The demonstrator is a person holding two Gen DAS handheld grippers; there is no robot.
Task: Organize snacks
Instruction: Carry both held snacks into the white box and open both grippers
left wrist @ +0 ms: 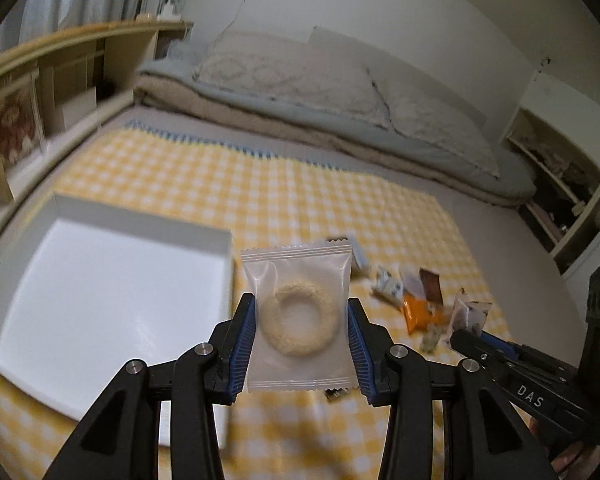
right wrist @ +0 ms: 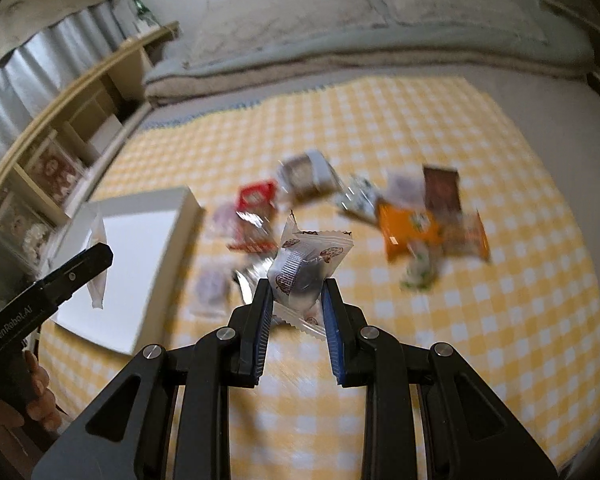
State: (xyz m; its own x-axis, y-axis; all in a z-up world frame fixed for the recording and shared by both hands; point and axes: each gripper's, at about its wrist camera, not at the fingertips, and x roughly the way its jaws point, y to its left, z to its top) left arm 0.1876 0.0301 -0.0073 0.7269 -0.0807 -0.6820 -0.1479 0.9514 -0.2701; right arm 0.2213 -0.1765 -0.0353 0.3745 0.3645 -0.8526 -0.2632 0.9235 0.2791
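My left gripper point(left wrist: 300, 312) is shut on a clear packet holding a pale ring-shaped biscuit point(left wrist: 299, 322), lifted above the yellow checked cloth point(left wrist: 228, 184). The white shallow box point(left wrist: 100, 300) lies just left of it. My right gripper point(right wrist: 298, 286) is shut on a small clear packet with a dark cookie point(right wrist: 306, 266), raised over the cloth. Behind it, blurred, lie a red packet point(right wrist: 255, 200), an orange packet point(right wrist: 410, 230) and a brown bar point(right wrist: 442, 190). The right gripper point(left wrist: 472, 336) also shows at the right of the left wrist view, the left gripper point(right wrist: 96, 258) at the left of the right wrist view.
Several more loose snack packets point(left wrist: 420, 300) are scattered on the cloth, right of the box. Folded bedding and pillows point(left wrist: 300, 80) lie at the far side. A wooden shelf unit point(left wrist: 40, 92) runs along the left. A person's hand point(right wrist: 40, 396) holds the left tool.
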